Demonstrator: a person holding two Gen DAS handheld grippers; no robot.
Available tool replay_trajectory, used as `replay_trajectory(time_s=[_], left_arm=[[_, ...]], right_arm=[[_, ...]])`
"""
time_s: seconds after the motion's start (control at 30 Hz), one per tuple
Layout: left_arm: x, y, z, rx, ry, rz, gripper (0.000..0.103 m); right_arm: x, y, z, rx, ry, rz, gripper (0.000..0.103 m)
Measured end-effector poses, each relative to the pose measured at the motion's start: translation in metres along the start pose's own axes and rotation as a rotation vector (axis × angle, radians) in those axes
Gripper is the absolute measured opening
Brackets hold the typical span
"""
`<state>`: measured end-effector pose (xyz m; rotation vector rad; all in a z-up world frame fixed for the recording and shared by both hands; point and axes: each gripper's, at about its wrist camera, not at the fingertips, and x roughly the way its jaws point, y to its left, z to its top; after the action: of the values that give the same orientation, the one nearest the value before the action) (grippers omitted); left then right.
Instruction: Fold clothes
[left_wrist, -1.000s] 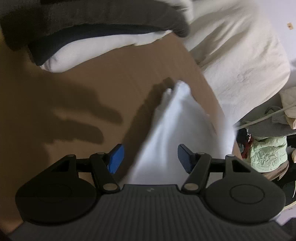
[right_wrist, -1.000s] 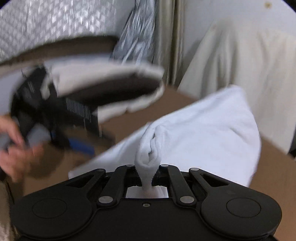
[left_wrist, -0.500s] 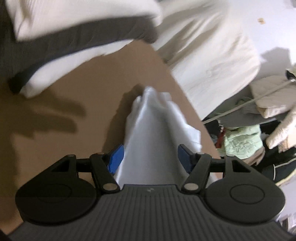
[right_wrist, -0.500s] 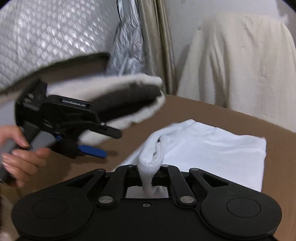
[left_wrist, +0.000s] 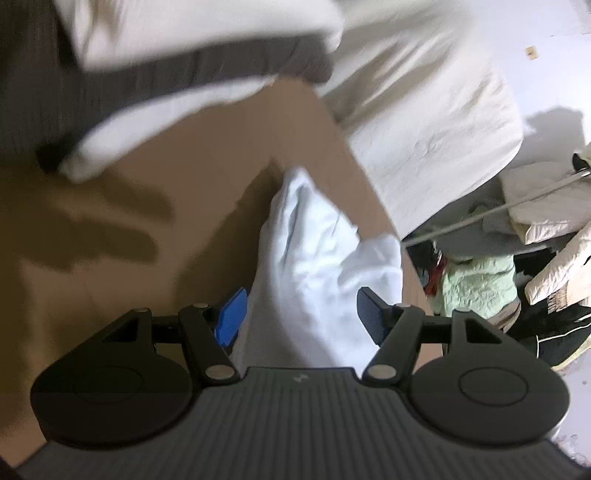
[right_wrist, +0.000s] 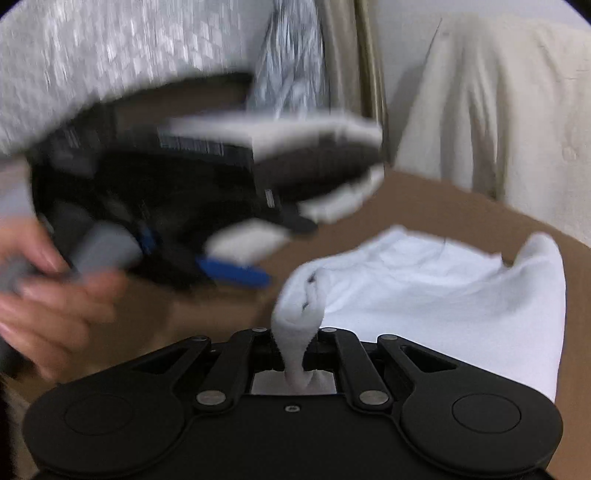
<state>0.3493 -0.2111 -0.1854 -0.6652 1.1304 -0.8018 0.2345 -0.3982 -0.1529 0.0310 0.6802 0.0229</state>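
White garment (right_wrist: 436, 295): is being spread over the brown table (right_wrist: 461, 214), one edge lifted off it; the far corner is standing up in a peak near the table's far edge
Right gripper (right_wrist: 295, 343): is being held clamped on a bunched fold of the white garment; cloth is being squeezed between the nearly closed jaws, above the table
Left gripper (left_wrist: 299, 314): is being held with jaws well apart; the white garment is passing between the blue pads (left_wrist: 231, 319), neither seen pressing on it
Hand (right_wrist: 48, 291): is being blurred, gripping the left gripper's handle at the table's left side
Stacked clothes (left_wrist: 177, 74): are being kept on the table's far side
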Motion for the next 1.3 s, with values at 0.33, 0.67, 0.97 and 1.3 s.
replay_trajectory(time_s=[0.33,0.67,0.97,1.3], left_arm=[[0.019,-0.024,-0.009,0.138,0.069,0.087,0.065],[0.034,-0.033,-0.024,0.281,0.122,0.307,0.065],[0.024,-0.021,-0.021,0.256,0.070,0.464,0.069],[-0.010,-0.052,-0.034,0.354,0.051,0.243,0.069]], right_arm=[[-0.079,-0.005,-0.033,-0.065,-0.075,-0.098,0.059],[-0.106,-0.038,-0.106,-0.057,0.092,-0.272,0.059],[-0.085,-0.024,-0.116,-0.191,0.090,-0.381,0.056],[-0.084,-0.023,-0.106,-0.181,0.029,-0.451,0.004]])
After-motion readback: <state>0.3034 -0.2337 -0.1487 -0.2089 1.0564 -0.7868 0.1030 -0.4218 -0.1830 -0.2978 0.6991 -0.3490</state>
